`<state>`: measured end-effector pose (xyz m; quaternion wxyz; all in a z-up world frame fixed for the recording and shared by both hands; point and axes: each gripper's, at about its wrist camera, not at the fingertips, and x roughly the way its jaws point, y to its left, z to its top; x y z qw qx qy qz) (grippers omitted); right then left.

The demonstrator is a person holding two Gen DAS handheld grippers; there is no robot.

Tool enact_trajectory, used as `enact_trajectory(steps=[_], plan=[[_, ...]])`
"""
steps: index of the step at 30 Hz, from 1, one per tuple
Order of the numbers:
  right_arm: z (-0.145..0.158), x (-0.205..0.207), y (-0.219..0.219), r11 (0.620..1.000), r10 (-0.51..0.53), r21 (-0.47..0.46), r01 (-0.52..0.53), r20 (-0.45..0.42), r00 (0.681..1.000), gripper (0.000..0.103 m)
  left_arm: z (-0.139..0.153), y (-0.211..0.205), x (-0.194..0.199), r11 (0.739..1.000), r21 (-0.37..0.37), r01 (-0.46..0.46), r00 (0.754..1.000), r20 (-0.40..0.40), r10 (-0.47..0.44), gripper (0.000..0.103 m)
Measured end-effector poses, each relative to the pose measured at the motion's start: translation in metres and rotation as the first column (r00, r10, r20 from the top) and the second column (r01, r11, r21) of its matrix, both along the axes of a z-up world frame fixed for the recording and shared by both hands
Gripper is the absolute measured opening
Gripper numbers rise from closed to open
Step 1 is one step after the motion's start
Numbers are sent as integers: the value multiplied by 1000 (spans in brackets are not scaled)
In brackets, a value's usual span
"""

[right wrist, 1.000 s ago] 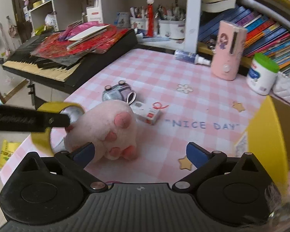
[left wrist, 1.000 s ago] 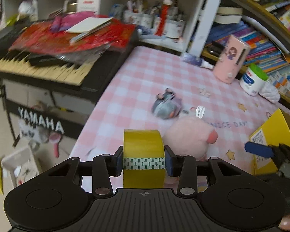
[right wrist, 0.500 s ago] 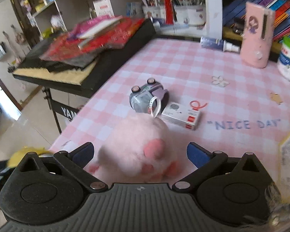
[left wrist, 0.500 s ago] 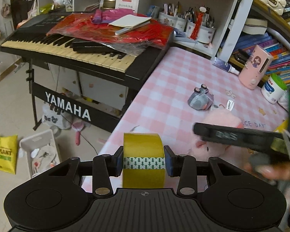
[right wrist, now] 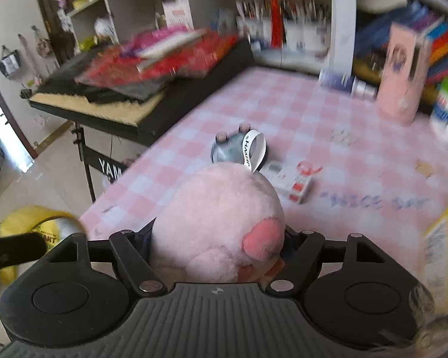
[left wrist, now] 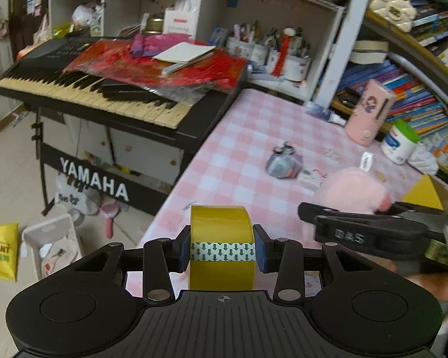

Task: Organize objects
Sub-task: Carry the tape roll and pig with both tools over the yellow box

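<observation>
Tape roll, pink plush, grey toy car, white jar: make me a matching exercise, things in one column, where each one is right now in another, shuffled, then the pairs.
Things:
1. yellow tape roll
2. pink plush
3. grey toy car
4. green-lidded white jar

Places:
A. lying on the checked tablecloth, nothing gripping it
B. clamped in the left gripper
C. standing near the bookshelf
D. clamped in the right gripper

Pairs: 1-B, 2-D, 3-A, 4-C

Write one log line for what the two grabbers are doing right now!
left gripper: shut on yellow tape roll | right gripper: shut on pink plush toy | place: over pink checked tablecloth | yellow box: at right
</observation>
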<state>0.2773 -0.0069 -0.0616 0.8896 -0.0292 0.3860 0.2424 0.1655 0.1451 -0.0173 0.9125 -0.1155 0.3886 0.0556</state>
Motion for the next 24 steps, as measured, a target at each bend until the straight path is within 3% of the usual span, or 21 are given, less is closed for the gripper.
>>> enact_trajectory(steps=[10,24], plan=[[43,-82,-43,993,-78,-75,91,154,985,75,16,-23,-37,992,-39,117,990,79,-113,39],[36,-191,-66,963,-237,-109,248,106,966,75,12,-44,-117,952,-66,297,953,73,-293,39]])
